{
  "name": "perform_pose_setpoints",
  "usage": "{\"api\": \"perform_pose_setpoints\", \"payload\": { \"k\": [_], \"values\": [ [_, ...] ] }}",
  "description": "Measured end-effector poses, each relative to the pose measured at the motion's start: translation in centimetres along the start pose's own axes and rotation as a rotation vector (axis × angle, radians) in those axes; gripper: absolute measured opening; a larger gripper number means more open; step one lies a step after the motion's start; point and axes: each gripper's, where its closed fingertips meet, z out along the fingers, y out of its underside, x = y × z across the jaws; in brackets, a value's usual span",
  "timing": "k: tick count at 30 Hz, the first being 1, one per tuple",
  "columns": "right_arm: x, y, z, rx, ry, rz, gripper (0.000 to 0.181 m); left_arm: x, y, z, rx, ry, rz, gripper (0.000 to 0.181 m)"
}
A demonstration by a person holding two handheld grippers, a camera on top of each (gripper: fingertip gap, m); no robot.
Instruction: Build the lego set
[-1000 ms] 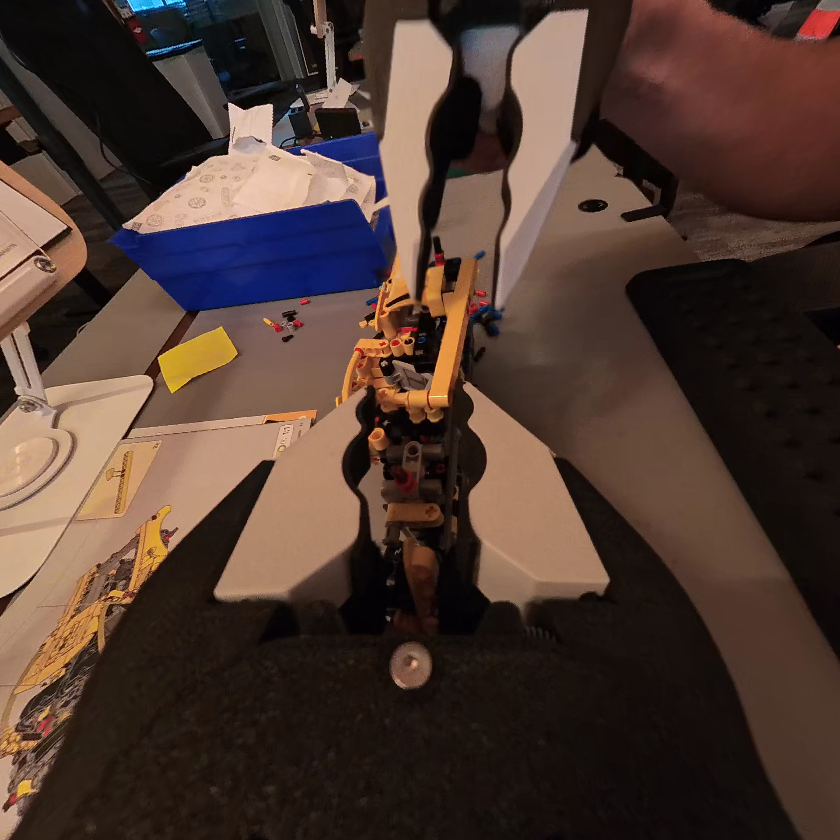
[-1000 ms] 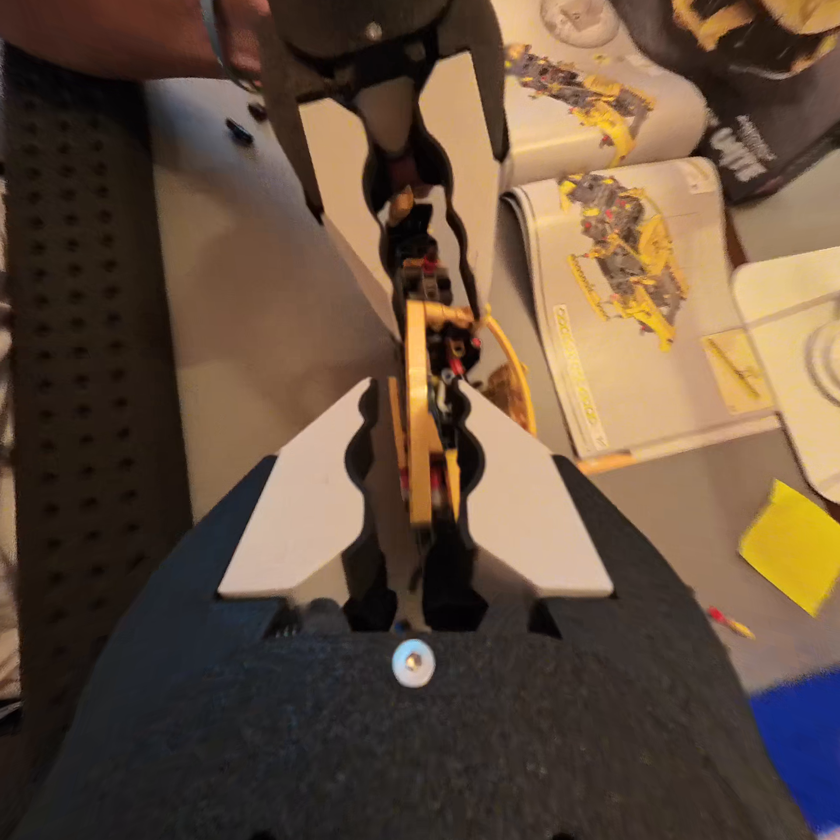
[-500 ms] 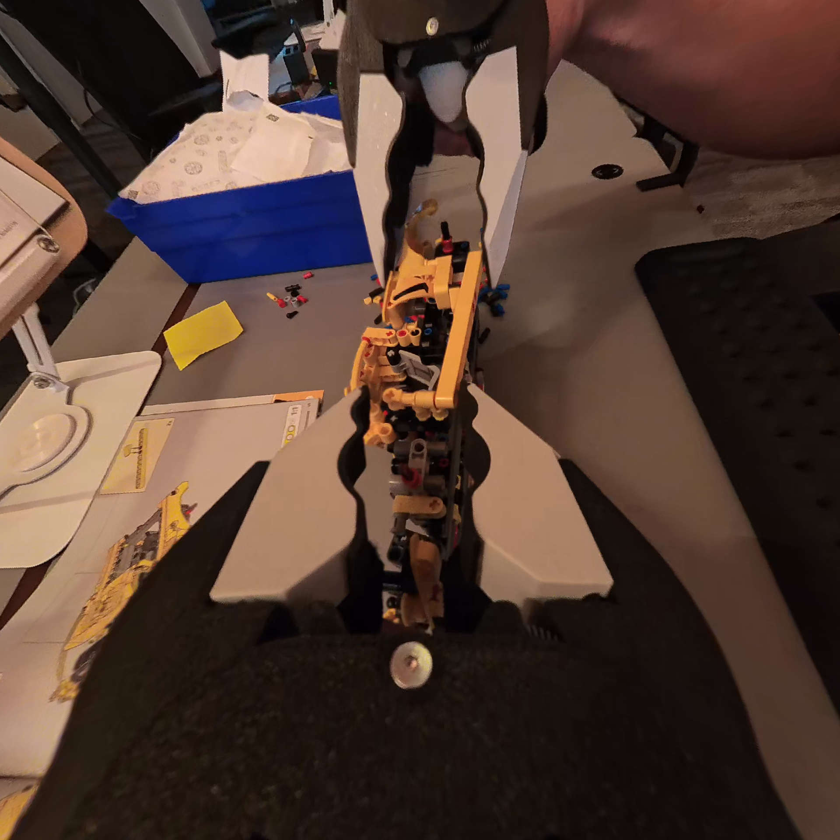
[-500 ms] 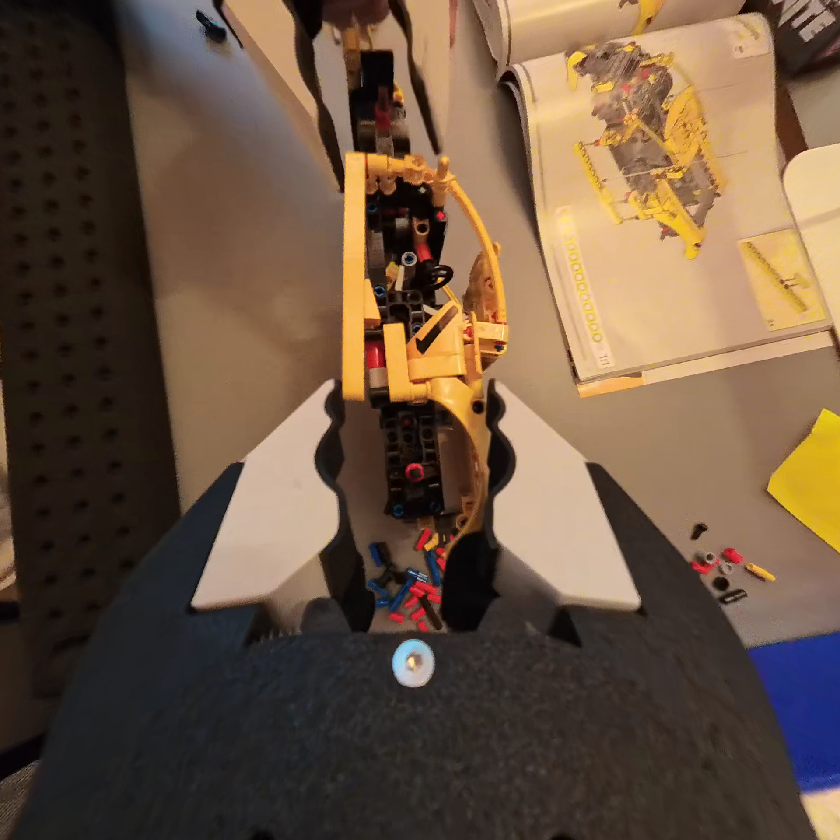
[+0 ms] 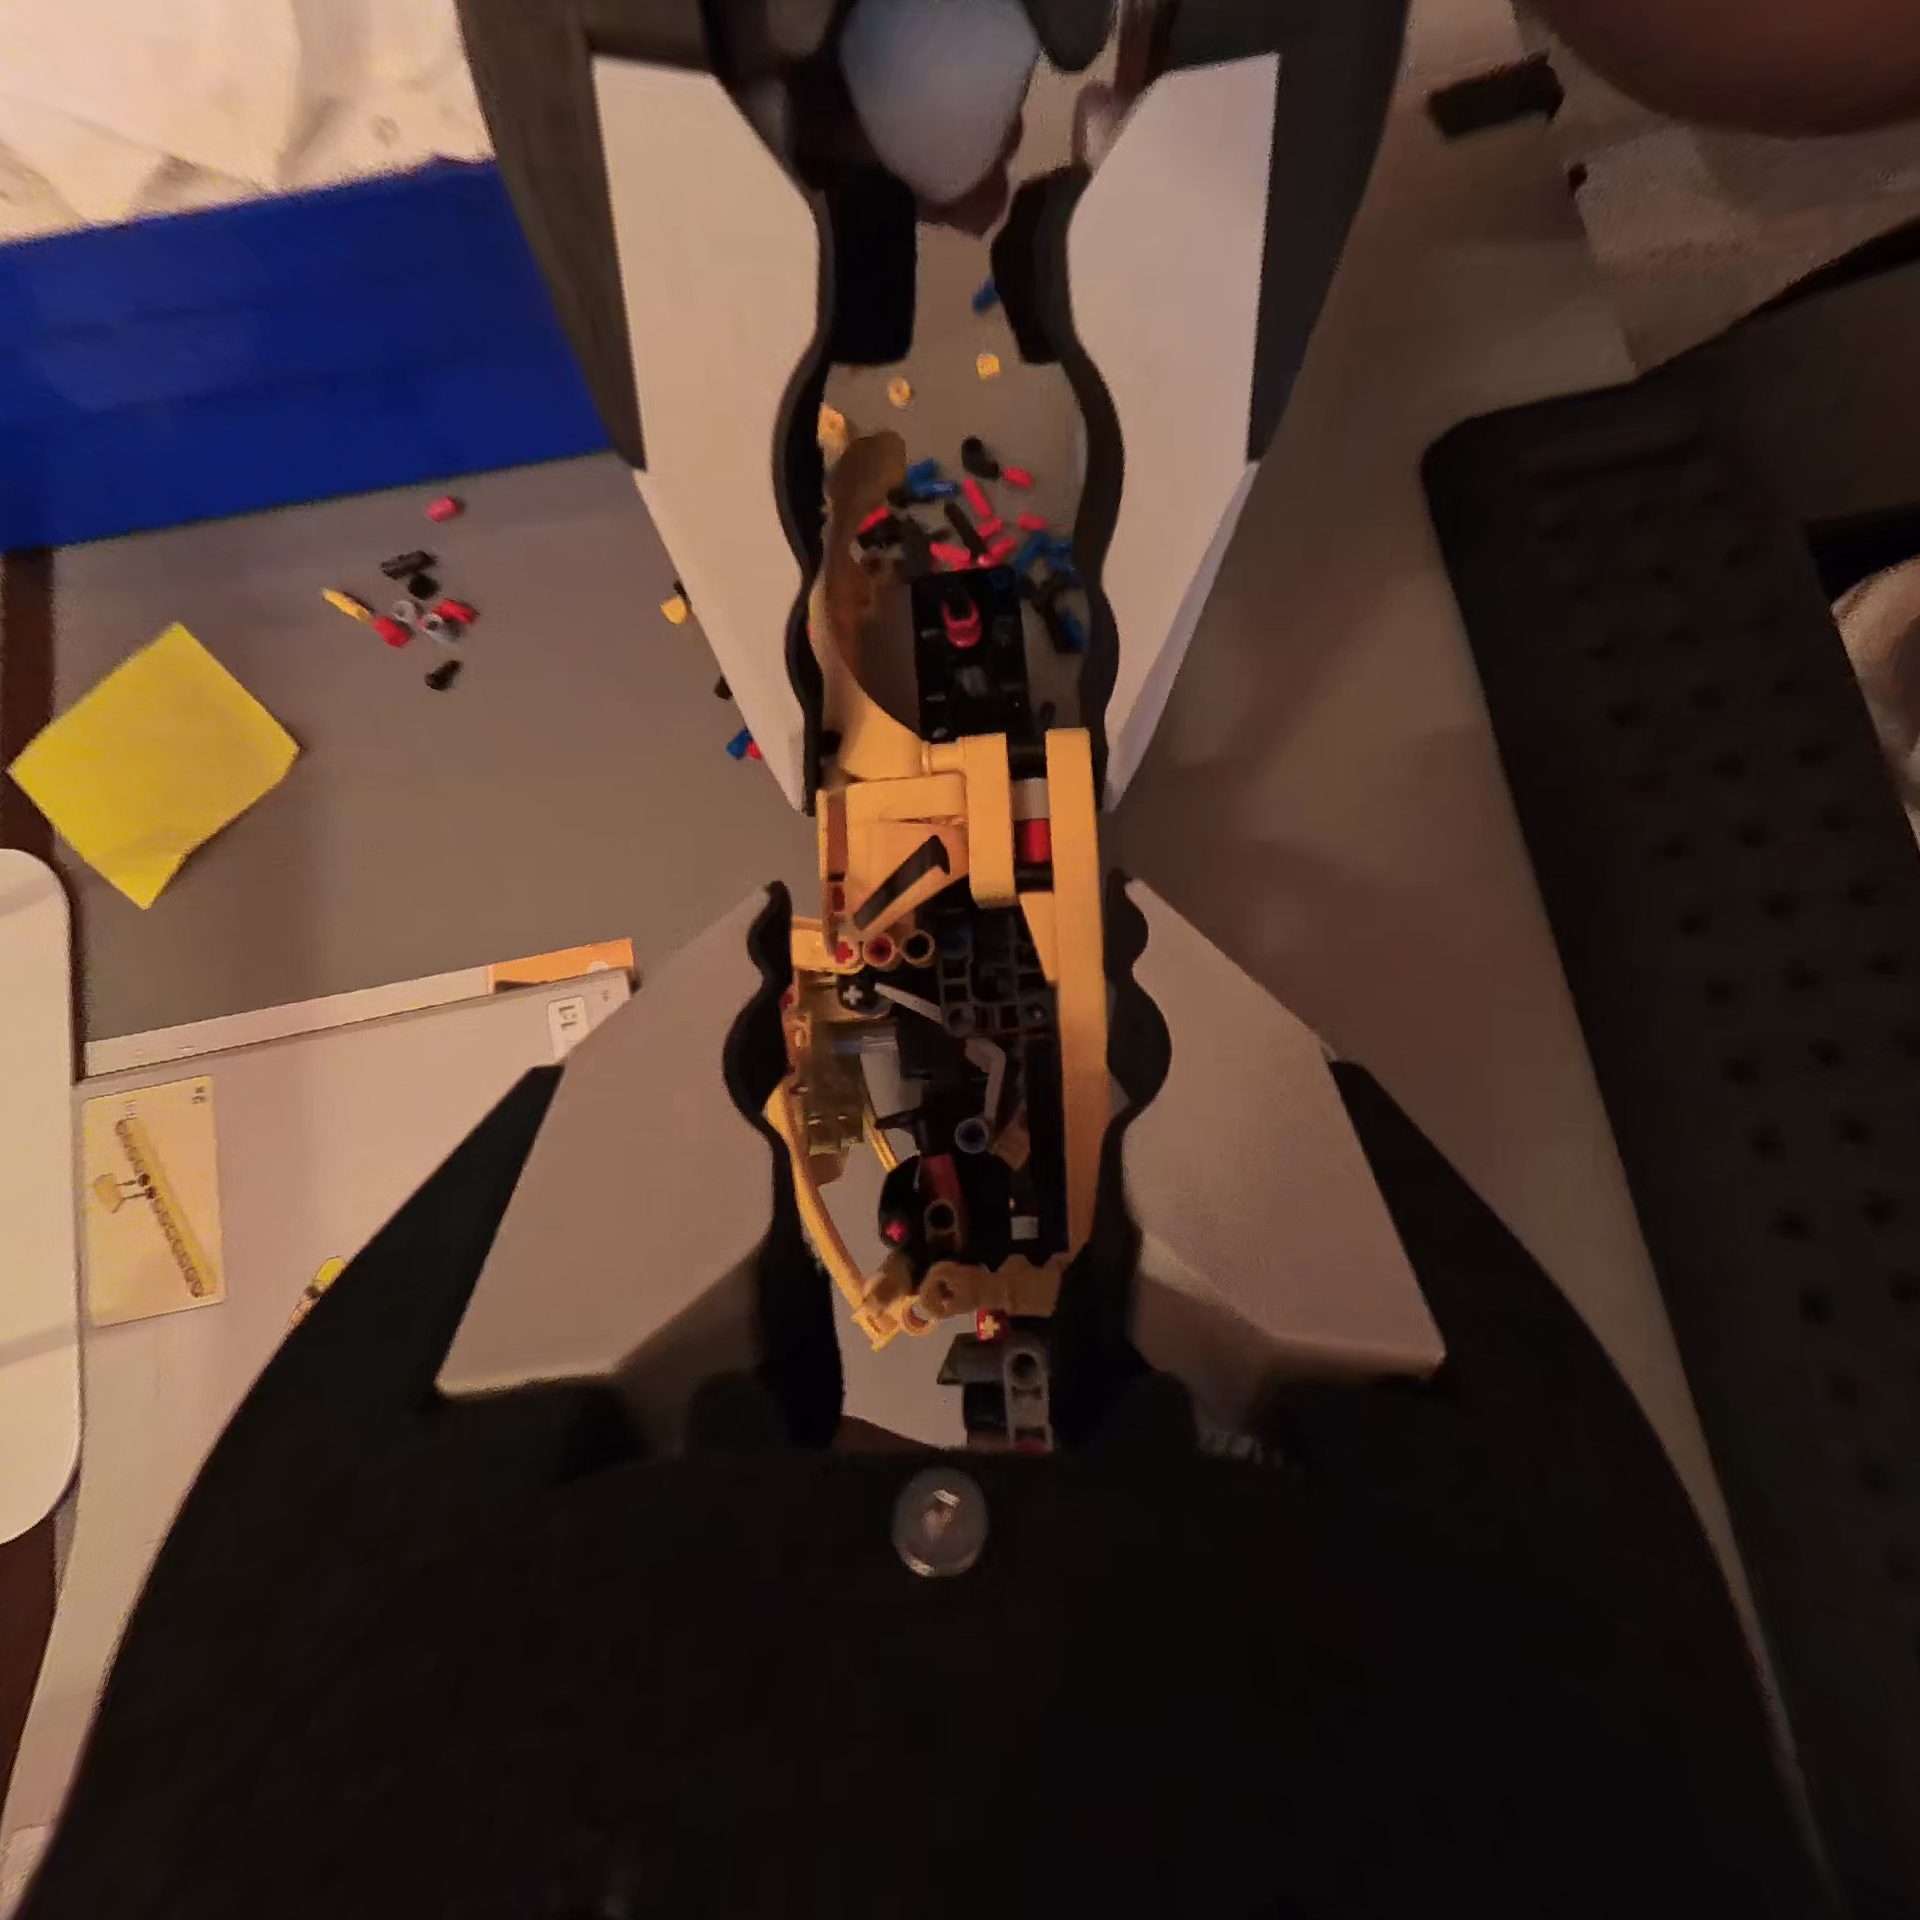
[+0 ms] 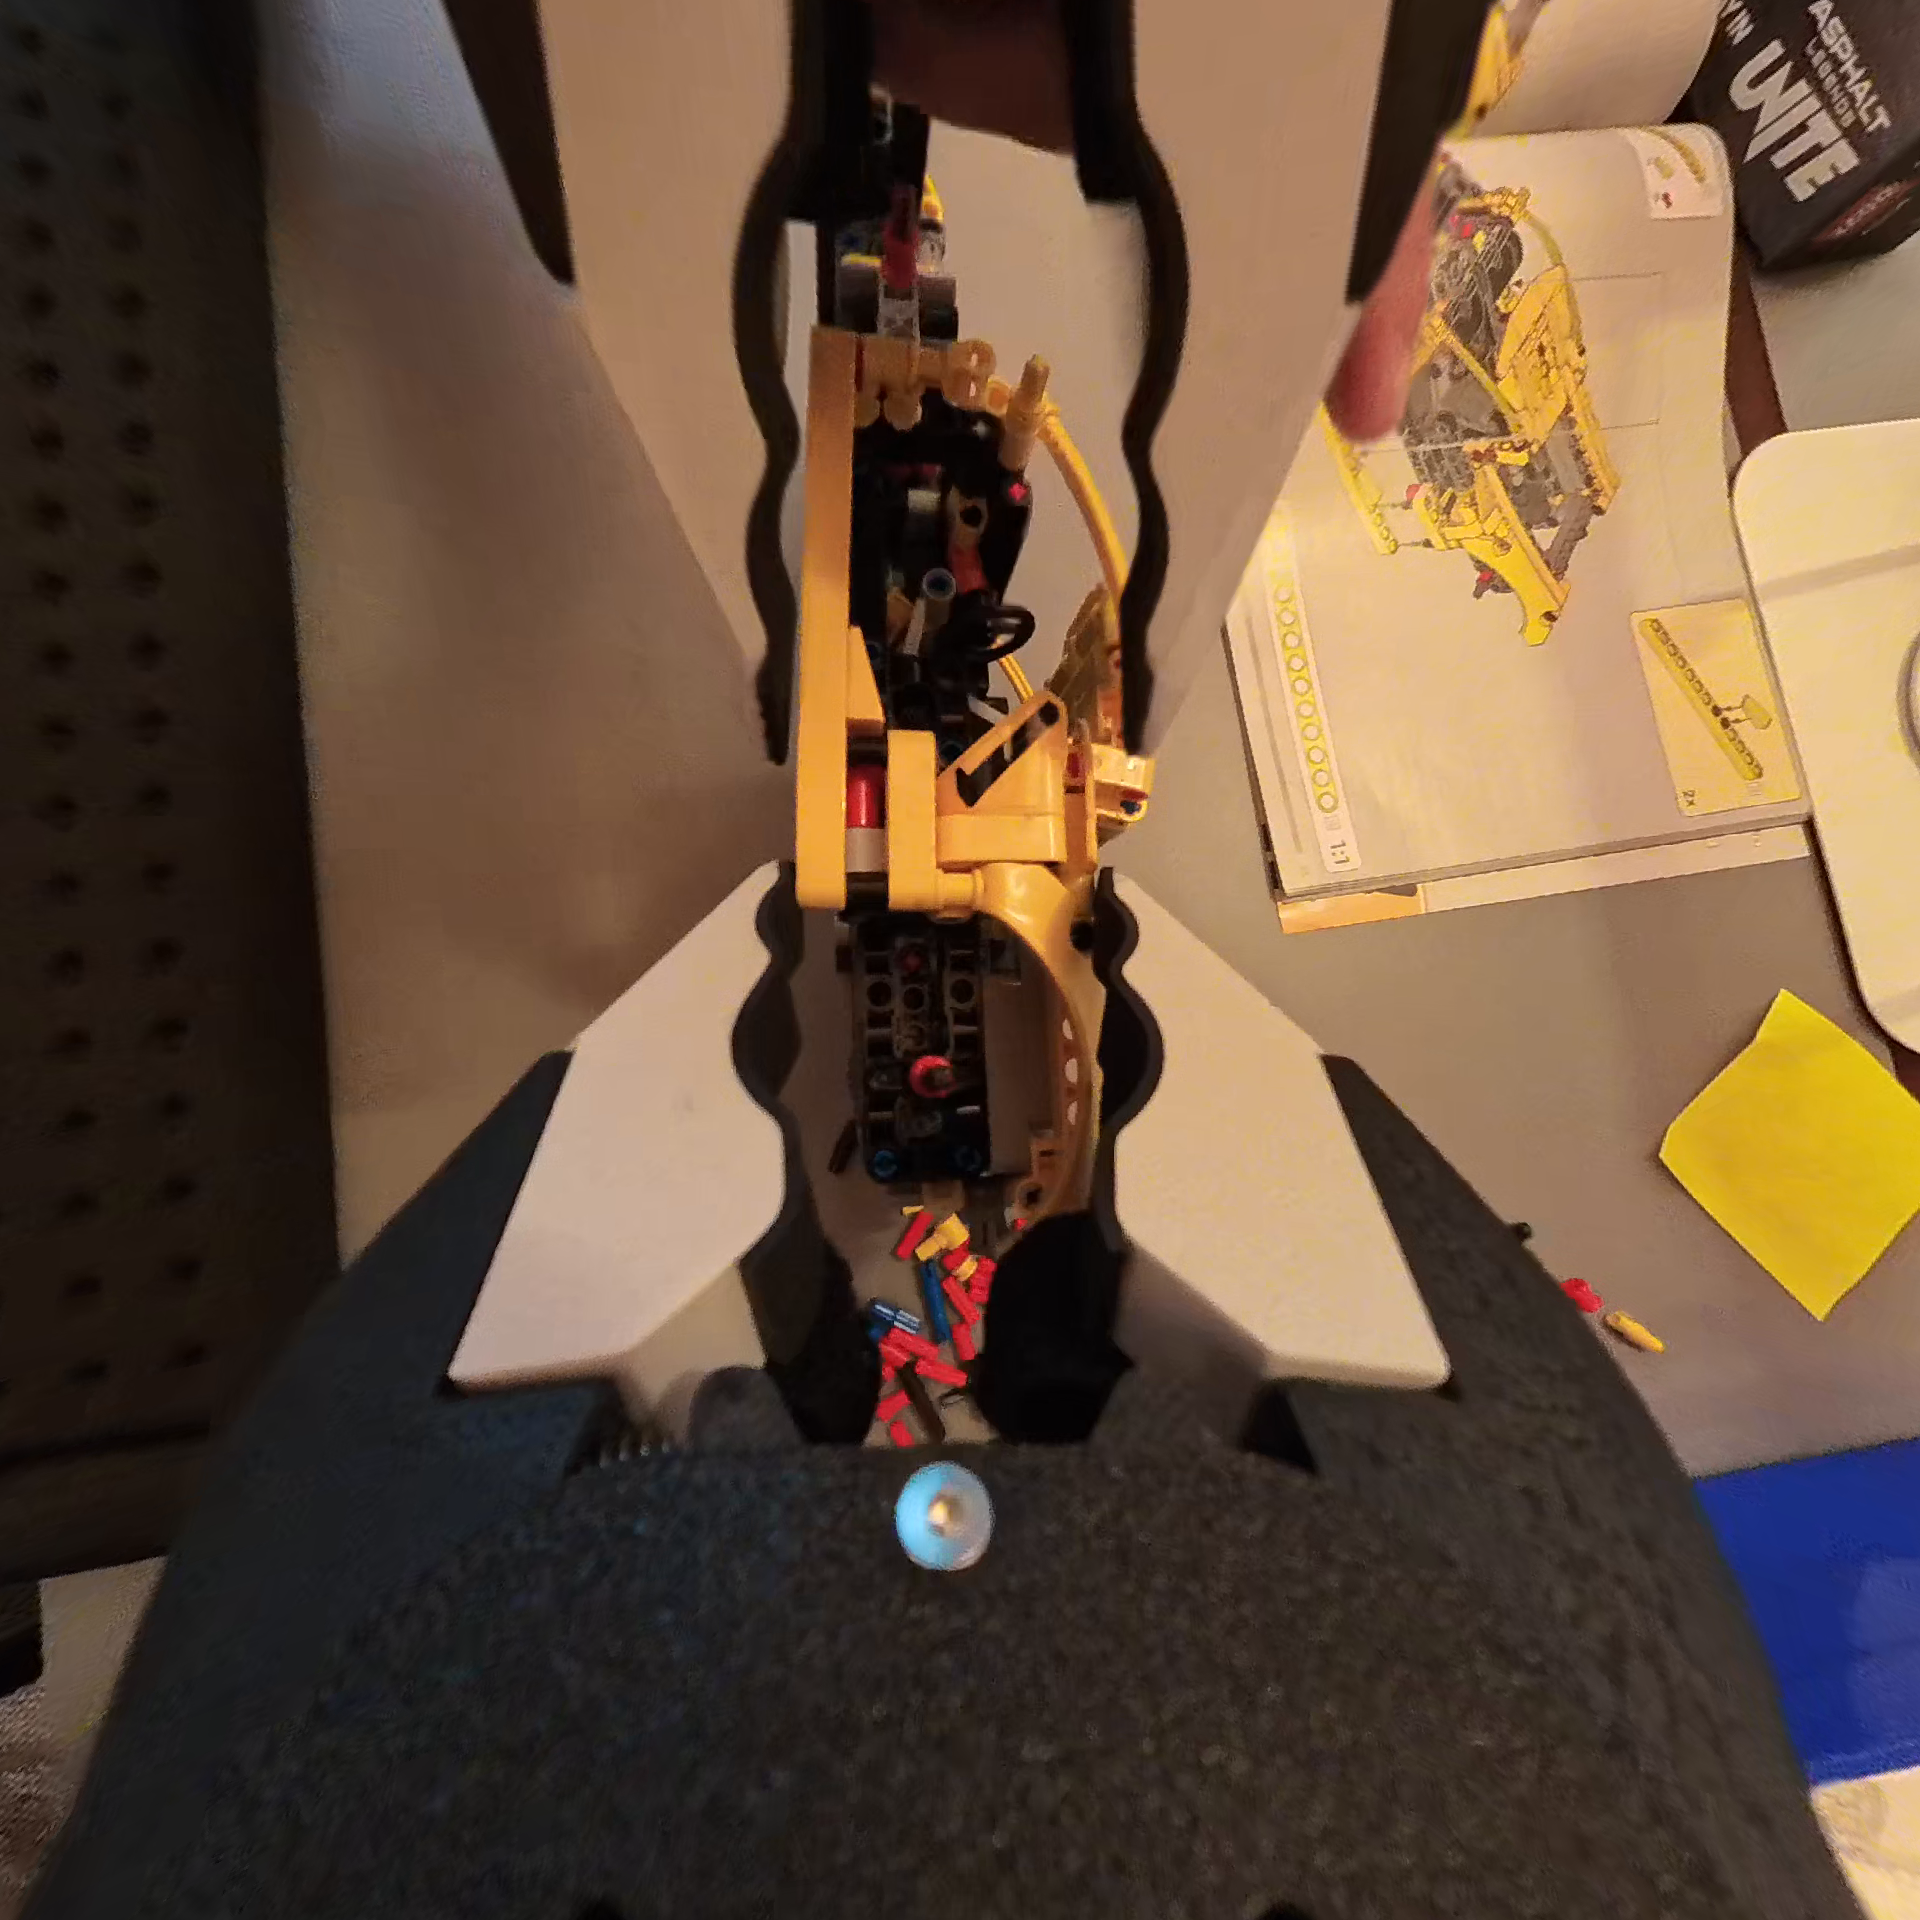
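Note:
A half-built yellow and black lego model (image 5: 977, 831) hangs lengthwise between my two grippers, which face each other and look down on the grey table. My left gripper (image 5: 945, 904) is shut on the model's near end, pads against the yellow beam and the curved tube. My right gripper (image 6: 945, 883) grips the opposite end (image 6: 997, 821), tips against the yellow beam and arch. Each gripper also shows in the other's view: the right (image 5: 956, 821), the left (image 6: 951, 738). A pile of small red, blue and black pins (image 5: 966, 509) lies under the model.
An open instruction booklet (image 6: 1507, 675), a yellow paper note (image 5: 156, 758), a few stray pins (image 5: 416, 613) and a white lamp base (image 6: 1829, 623) lie on one side. A blue bin (image 5: 260, 353) stands beyond. A black perforated mat (image 5: 1662, 935) borders the other side. Less than 4 cm separates the two grippers' tips.
My right gripper opened, drew back, then closed in around the model's end. Both grippers tipped to look straight down, so the model now shows its broad side.

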Motion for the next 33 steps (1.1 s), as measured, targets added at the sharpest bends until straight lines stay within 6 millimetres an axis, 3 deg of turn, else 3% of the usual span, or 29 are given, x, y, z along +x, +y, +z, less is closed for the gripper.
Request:
{"api": "perform_pose_setpoints", "payload": {
  "k": [7, 15, 24, 33],
  "values": [
    [0.0, -0.1, 0.1, 0.006, 0.007, 0.003, 0.054, 0.1, 0.9, 1.8, -0.089, 0.030, 0.037, 0.058],
    [-0.1, -0.1, 0.0, -0.001, 0.020, -0.057, 0.048, 0.2, 0.8, 1.9, -0.090, 0.017, 0.001, 0.053],
    [-0.4, -1.0, -0.5, 0.117, -0.081, 0.135, 0.057, 0.4, 0.5, 2.0, -0.053, 0.039, -0.046, 0.057],
    [-0.8, -1.5, -0.5, 0.121, -0.044, 0.081, 0.052, 0.9, 0.0, 1.7, 0.004, 0.003, -0.004, 0.057]
  ]
}}
